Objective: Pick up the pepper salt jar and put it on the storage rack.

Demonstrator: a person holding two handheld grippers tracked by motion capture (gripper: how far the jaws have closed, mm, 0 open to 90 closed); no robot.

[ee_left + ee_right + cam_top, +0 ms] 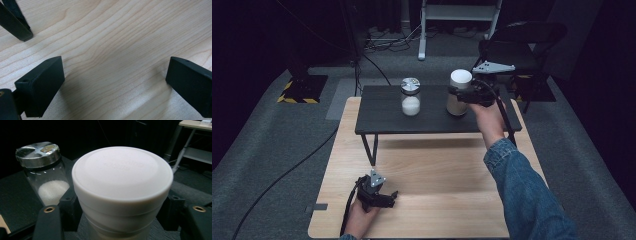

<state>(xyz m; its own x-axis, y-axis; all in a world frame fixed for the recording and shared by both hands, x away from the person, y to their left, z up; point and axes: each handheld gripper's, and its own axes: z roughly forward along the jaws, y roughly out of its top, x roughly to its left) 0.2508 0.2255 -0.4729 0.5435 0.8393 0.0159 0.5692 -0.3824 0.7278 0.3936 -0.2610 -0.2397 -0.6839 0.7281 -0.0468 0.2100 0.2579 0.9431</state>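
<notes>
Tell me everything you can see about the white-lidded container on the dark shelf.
The container stands upright on the right part of the dark raised shelf, right of the glass jar and apart from it. Its broad white lid, matte and plastic-looking, has faint embossed lettering too soft to read, and is on. The body below looks pale and slightly tapered. The right tongs sit with a jaw on either side of the body, just under the lid.

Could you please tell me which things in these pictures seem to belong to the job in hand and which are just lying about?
Likely in the job:
- white-lidded container, with the right tongs closed around it on the black shelf
- glass jar of white grains beside it

Lying about or idle:
- left tongs, open over the wooden table
- black chair
- floor cables
</notes>
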